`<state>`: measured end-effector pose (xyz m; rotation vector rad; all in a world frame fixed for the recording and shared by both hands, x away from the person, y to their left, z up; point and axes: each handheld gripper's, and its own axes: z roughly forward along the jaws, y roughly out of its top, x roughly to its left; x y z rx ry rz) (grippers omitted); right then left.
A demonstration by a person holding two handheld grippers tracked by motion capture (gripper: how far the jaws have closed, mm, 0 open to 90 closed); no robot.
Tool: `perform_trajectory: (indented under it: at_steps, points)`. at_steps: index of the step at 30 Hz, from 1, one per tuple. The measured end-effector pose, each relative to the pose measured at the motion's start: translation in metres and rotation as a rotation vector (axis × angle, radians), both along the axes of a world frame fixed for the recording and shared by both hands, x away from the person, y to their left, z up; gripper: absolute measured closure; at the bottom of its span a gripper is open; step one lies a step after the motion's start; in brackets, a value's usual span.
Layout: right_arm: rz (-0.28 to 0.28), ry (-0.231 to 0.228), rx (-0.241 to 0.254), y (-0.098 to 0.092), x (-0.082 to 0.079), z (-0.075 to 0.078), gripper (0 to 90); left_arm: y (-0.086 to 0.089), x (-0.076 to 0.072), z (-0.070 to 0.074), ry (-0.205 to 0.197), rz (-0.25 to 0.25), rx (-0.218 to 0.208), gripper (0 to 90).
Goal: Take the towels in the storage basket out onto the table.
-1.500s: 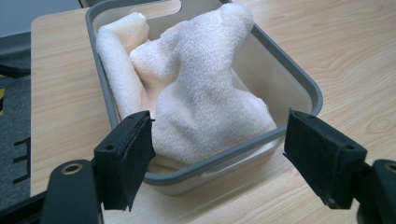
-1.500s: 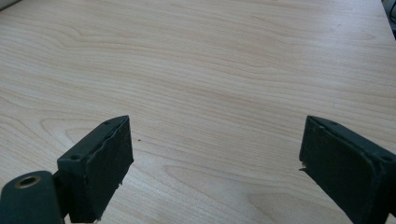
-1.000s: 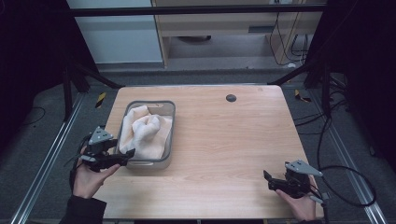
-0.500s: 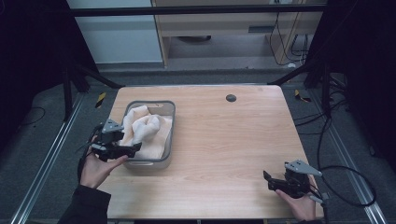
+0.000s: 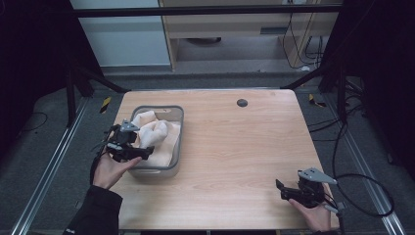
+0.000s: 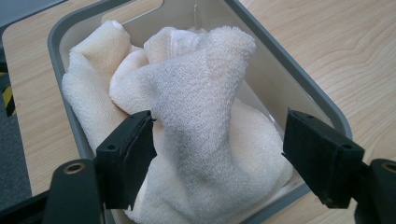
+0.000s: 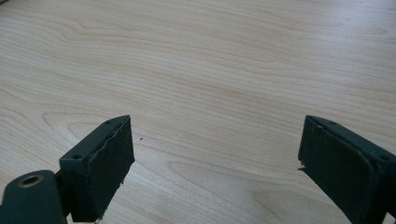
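The left gripper (image 6: pixel 217 158) hangs over the near end of the grey bin (image 6: pixel 299 91), jaws spread wide around a raised fold of the cream towel (image 6: pixel 201 107), nothing grasped yet. A sound pick likely calls for dropping lower and pinching that ridge, clear of the bin wall. The bin holds the bunched towel alone (loosely heaped). The right gripper (image 7: pixel 215 172) rests released over the bare table (image 7: pixel 210 60), well apart.

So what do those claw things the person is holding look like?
Each hand-held gripper is black, with two flat, blocky jaws that have a small brass-coloured ring at the base. The left hand-held gripper and the right hand-held gripper each carry a grey three-cornered plate on top. A black cable loops from the right one. The person's left arm wears a dark sleeve.
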<state>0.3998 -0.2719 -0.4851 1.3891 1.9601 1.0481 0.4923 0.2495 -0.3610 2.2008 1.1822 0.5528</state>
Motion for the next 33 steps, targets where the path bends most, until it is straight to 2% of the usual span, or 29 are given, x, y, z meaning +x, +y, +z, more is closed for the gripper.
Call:
perform_trajectory:
  at_steps: [2, 8, 10, 13, 18, 21, 33]
  points:
    - [0.001, 0.001, 0.0, 0.0, 0.0, 0.0, 10.3, -0.001, 0.002, 0.0, 0.002, -0.001, 0.001, 24.4]
    - [0.004, 0.005, -0.001, 0.0, 0.0, 0.0, 10.3, -0.006, 0.015, -0.008, 0.038, 0.011, 0.047, 25.5]
    - [0.005, 0.013, 0.006, 0.001, 0.0, 0.0, 10.3, -0.006, 0.016, -0.01, 0.042, 0.015, 0.05, 26.1]
    - [0.007, 0.015, 0.005, 0.001, 0.0, 0.0, 10.3, -0.006, 0.022, -0.017, 0.066, 0.023, 0.071, 27.3]
    - [0.008, 0.017, 0.006, 0.001, 0.0, -0.001, 10.3, -0.006, 0.029, -0.024, 0.097, 0.023, 0.084, 30.1]
    - [0.014, 0.014, -0.004, 0.001, 0.001, -0.001, 10.3, -0.007, 0.032, -0.027, 0.112, 0.025, 0.098, 33.3]
    - [0.021, 0.023, -0.004, 0.002, 0.001, -0.002, 10.3, -0.006, 0.037, -0.032, 0.166, 0.038, 0.102, 53.7]
